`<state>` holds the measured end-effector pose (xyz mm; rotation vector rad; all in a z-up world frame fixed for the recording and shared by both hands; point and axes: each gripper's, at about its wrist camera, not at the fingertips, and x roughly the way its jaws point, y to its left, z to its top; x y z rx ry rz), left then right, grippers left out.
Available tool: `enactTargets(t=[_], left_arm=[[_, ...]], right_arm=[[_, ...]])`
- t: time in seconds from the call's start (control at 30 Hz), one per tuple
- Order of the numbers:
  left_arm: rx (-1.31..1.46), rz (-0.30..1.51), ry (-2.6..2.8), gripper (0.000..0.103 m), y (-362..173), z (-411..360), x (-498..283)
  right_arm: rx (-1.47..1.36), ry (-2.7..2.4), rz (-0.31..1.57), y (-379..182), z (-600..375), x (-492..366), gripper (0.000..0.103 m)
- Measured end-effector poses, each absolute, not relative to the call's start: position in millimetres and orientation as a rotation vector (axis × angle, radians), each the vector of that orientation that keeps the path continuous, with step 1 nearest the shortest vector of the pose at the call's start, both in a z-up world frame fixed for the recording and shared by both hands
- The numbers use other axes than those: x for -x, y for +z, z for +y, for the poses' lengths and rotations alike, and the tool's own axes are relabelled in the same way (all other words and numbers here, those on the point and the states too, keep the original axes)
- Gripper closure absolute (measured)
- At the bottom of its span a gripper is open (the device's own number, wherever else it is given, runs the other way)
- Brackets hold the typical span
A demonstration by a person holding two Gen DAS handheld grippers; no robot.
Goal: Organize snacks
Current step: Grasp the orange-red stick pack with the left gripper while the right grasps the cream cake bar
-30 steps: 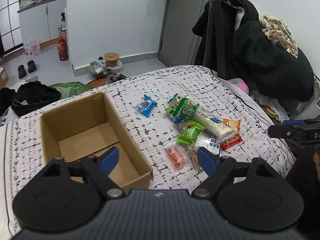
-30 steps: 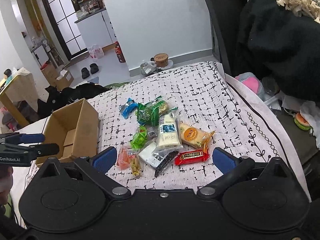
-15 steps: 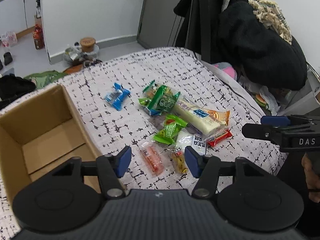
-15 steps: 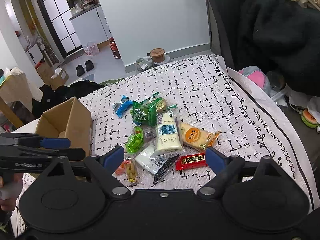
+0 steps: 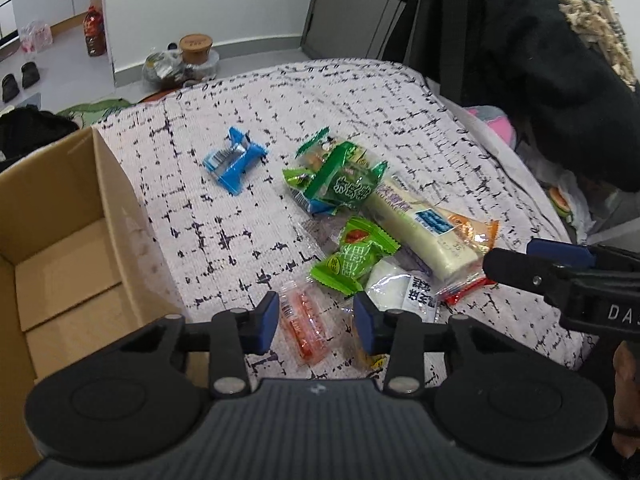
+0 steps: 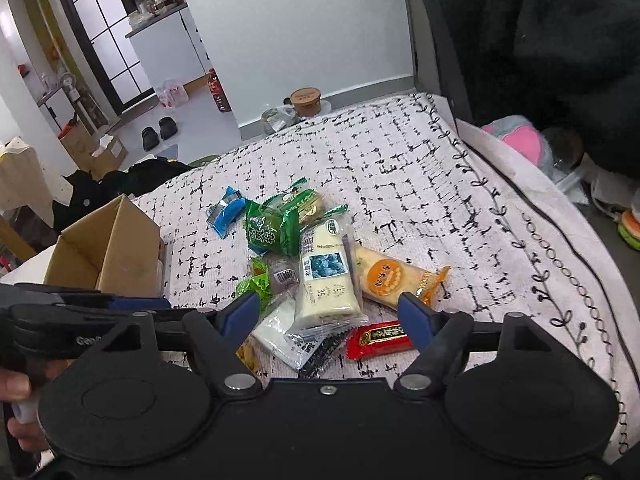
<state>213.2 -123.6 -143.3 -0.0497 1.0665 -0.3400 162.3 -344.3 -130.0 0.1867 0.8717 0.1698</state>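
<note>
Both tongs are closing: my left tongs (image 5: 314,322) straddle the orange sausage packet (image 5: 304,326) on the bed, my right tongs (image 6: 328,316) over the pile, neither gripping. Next: pinch, carry to the cardboard box (image 5: 60,240).

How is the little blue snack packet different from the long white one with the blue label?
The blue packet is short, crumpled and blue all over; the long white packet is a smooth pale bar with a small blue label. The blue packet lies alone on the patterned cloth, apart from the rest; the long white packet sits in the pile, overlapping its neighbours. The blue packet is nearer the cardboard box. Both are sealed wrappers that no claw touches.
</note>
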Motion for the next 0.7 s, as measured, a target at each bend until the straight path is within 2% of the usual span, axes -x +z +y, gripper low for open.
enactTargets(t=[0.57, 0.7], left_arm=[[0.035, 1.184, -0.204, 0.067, -185, -141, -235], [0.039, 1.207, -0.185, 0.067, -195, -142, -236]], right_arm=[[-0.183, 0.152, 0.9, -172, -341, -191, 0.032], [-0.167, 0.157, 0.911, -180, -337, -192, 0.036]])
